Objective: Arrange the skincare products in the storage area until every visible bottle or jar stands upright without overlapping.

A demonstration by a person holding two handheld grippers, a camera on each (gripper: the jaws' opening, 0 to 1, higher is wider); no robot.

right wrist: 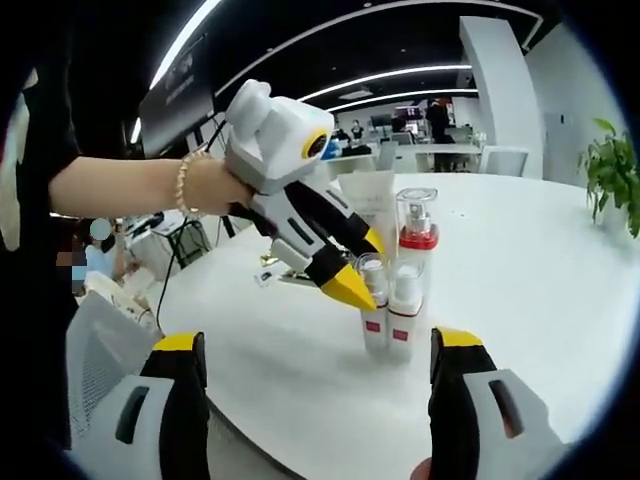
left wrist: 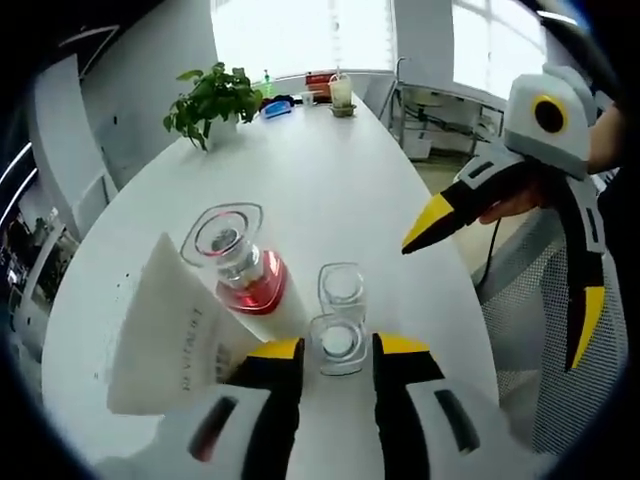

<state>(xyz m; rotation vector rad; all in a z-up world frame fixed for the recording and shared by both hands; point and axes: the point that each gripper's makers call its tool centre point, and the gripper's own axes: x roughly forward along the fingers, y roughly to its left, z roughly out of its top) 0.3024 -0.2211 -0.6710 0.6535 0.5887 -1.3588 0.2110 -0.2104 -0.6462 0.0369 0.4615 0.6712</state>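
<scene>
The lower end of the white tube (left wrist: 190,335) is cut off behind the left gripper (left wrist: 338,352) at the bottom of the left gripper view, and its printed lettering is too small to be read. In the right gripper view the tube (right wrist: 375,205) is largely hidden behind the left gripper (right wrist: 362,270) and the bottles, so only its upper part is seen. Four skincare items are counted on the white table (left wrist: 330,180): one white tube, one red-collared pump bottle (left wrist: 240,262) with a clear cap, and two small clear-capped bottles (left wrist: 342,285), the nearer one (left wrist: 337,342) lying between the left gripper's yellow-tipped jaws at lower centre. The jaws are seen apart on either side of that bottle; contact with it cannot be told. In the right gripper view all three bottles are seen standing upright at centre, close together: the pump bottle (right wrist: 415,235) behind, the two small bottles (right wrist: 374,305) (right wrist: 404,312) side by side in front. Whether they touch one another cannot be told. The right gripper (right wrist: 318,352) is recorded with jaws wide apart at the bottom of its view, holding nothing, well short of the bottles; it appears at upper right in the left gripper view (left wrist: 445,215). One potted plant (left wrist: 212,100) is noted at upper left of the left gripper view; small items beyond it on the table's far end are too distant to be identified. A person's hand (right wrist: 205,185) with a bracelet grips the left gripper.
</scene>
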